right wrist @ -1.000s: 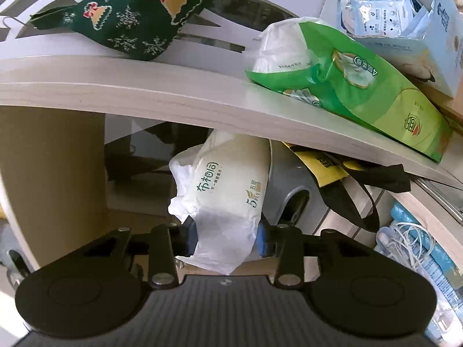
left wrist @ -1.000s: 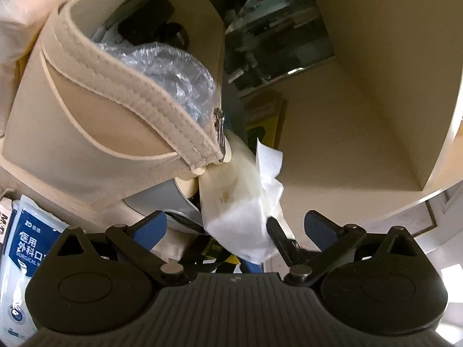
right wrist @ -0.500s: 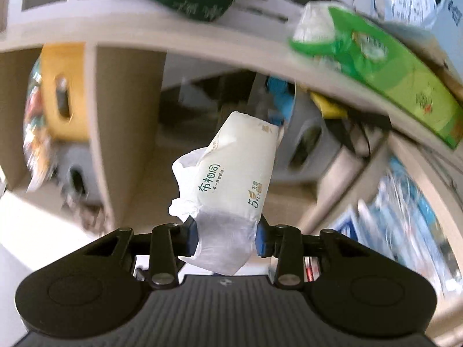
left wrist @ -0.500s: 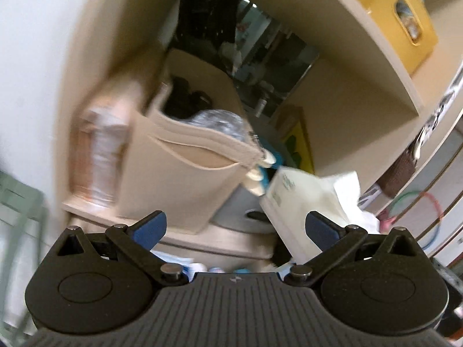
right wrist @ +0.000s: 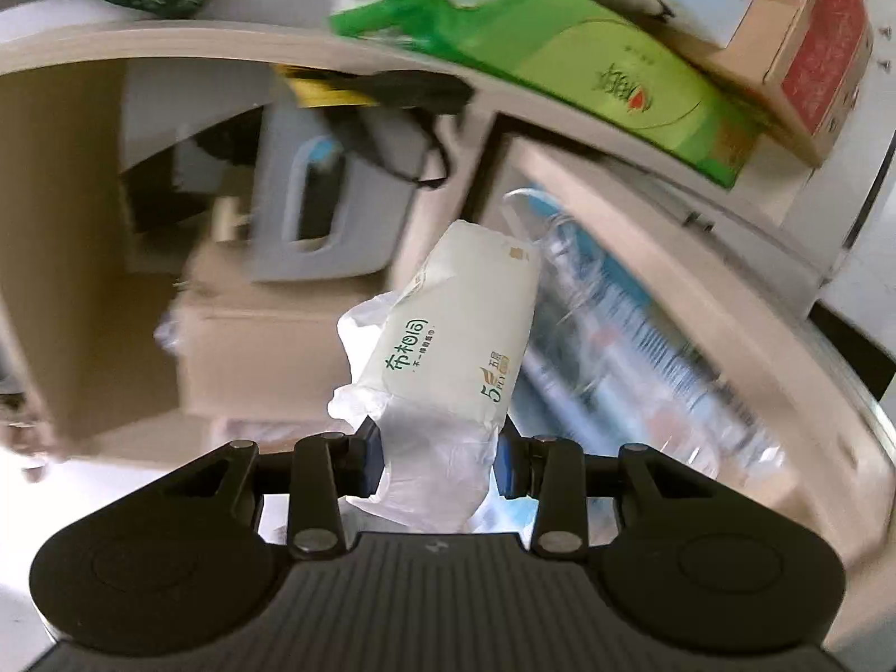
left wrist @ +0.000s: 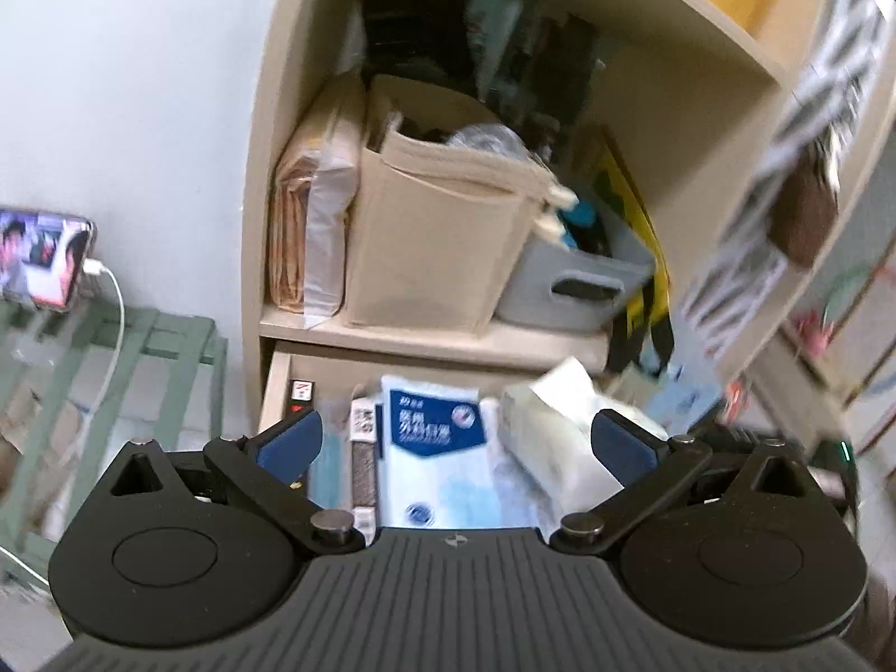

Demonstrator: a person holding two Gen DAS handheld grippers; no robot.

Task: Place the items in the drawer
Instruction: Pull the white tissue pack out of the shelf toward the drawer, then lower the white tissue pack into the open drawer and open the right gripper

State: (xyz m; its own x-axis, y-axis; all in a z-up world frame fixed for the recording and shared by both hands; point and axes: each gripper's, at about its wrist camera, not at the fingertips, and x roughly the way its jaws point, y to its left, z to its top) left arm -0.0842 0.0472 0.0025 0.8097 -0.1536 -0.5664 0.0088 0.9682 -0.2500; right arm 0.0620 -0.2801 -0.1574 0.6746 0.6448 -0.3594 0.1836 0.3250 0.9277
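Observation:
My right gripper (right wrist: 439, 462) is shut on a white tissue pack (right wrist: 456, 336) with green lettering, held by its loose plastic end, the pack standing up from the jaws. Behind and to the right of it, blurred, lies the open drawer (right wrist: 644, 330) full of blue and white packets. In the left wrist view my left gripper (left wrist: 455, 445) is open with nothing between its blue pads. It looks down on the pulled-out drawer (left wrist: 274, 386), where a blue and white mask packet (left wrist: 434, 448) lies. The same tissue pack (left wrist: 551, 437) hangs over the drawer's right part.
Above the drawer a shelf holds a beige fabric bin (left wrist: 442, 235), a grey basket (left wrist: 582, 291) and stacked paper bags (left wrist: 308, 229). A green tissue bag (right wrist: 537, 56) and cardboard boxes (right wrist: 784, 39) lie on the cabinet top. A phone (left wrist: 42, 260) charges on a green rack at left.
The left gripper pulled back from the shelf and rolled, so the drawer now shows below it. The right gripper, still holding the tissue pack, came down from the shelf opening toward the drawer.

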